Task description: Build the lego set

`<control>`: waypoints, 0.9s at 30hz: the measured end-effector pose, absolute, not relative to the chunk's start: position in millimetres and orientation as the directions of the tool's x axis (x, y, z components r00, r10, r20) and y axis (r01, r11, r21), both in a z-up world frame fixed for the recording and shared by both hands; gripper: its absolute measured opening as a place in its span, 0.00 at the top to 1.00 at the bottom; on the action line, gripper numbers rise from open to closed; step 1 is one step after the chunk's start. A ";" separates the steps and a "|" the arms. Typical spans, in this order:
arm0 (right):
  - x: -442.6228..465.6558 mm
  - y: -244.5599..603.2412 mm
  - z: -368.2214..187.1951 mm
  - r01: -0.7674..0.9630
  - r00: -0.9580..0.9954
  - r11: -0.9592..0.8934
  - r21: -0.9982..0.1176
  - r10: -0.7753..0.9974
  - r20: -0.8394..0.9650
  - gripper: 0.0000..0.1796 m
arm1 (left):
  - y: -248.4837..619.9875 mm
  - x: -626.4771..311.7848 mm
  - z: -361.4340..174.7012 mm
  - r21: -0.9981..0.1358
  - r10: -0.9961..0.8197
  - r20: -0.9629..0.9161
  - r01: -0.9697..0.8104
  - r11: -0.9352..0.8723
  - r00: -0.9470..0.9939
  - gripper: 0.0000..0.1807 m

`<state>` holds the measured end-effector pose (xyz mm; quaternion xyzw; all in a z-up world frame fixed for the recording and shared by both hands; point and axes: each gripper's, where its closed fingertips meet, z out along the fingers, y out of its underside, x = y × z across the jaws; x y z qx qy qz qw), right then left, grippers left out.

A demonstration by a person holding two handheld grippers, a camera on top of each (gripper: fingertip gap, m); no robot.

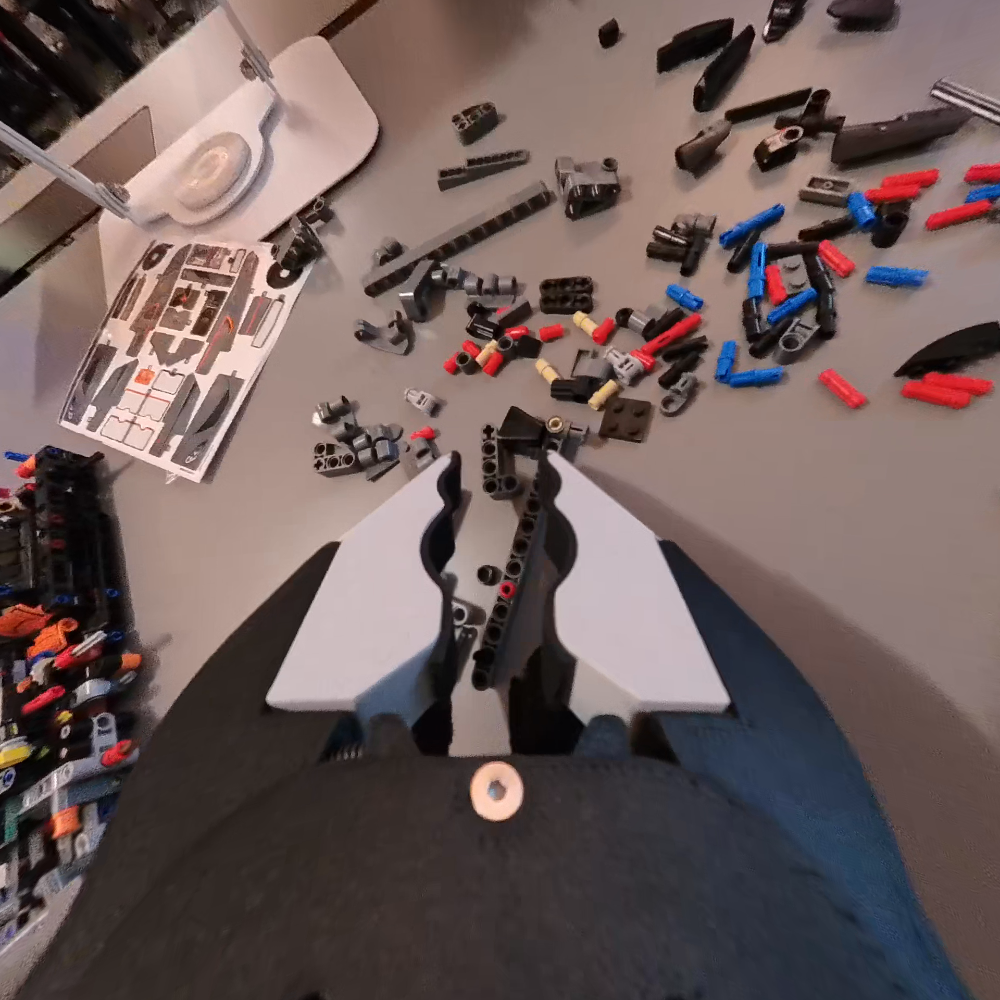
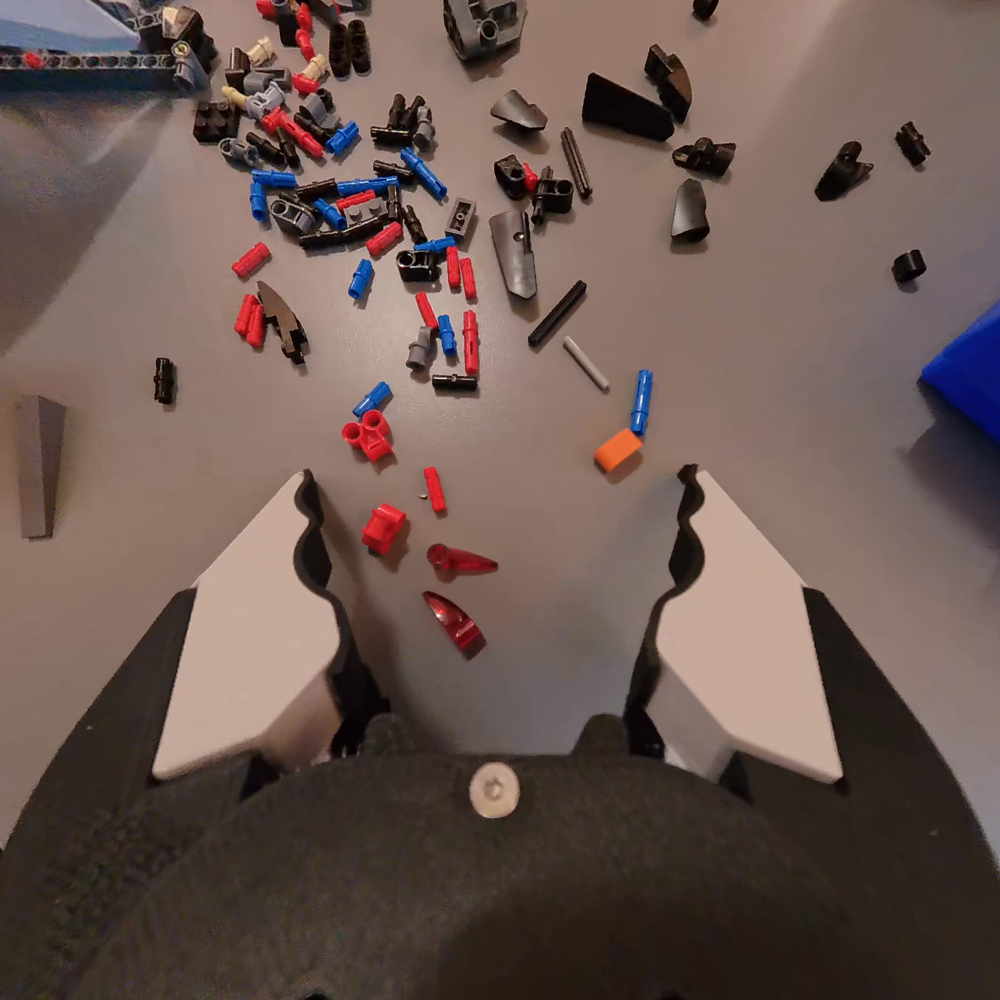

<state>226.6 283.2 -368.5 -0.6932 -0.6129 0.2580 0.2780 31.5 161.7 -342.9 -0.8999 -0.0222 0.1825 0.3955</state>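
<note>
My left gripper (image 1: 502, 457) is shut on a long black holed beam assembly (image 1: 514, 563), which lies along the right finger with a black panel (image 1: 518, 427) at its far end. The same beam shows in the right wrist view (image 2: 92, 62) at the top left. Loose pins and connectors (image 1: 622, 346) in red, blue, black and grey are scattered on the grey table beyond it. My right gripper (image 2: 498, 473) is open and empty, low over the table. Between its fingers lie a red connector (image 2: 384, 527), a red pin (image 2: 434, 489) and two clear red curved pieces (image 2: 457, 622).
A sticker sheet (image 1: 184, 352) lies at the left, with a white stand base (image 1: 243, 135) behind it. A partly built model (image 1: 54, 622) sits at the left edge. An orange slope (image 2: 618, 449), a grey wedge (image 2: 38, 465) and a blue bin corner (image 2: 968, 368) also show. The partly built model (image 1: 54, 622) is closer to my left gripper, around 20 centimeters from its tips; the right tips are 45 centimeters off.
</note>
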 end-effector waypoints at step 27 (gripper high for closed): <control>224.7 276.3 -374.2 0.729 0.070 -0.066 -0.681 0.997 -0.021 0.14 | 181.5 56.9 -360.5 -0.720 0.152 -0.097 0.036 -0.693 0.984 0.84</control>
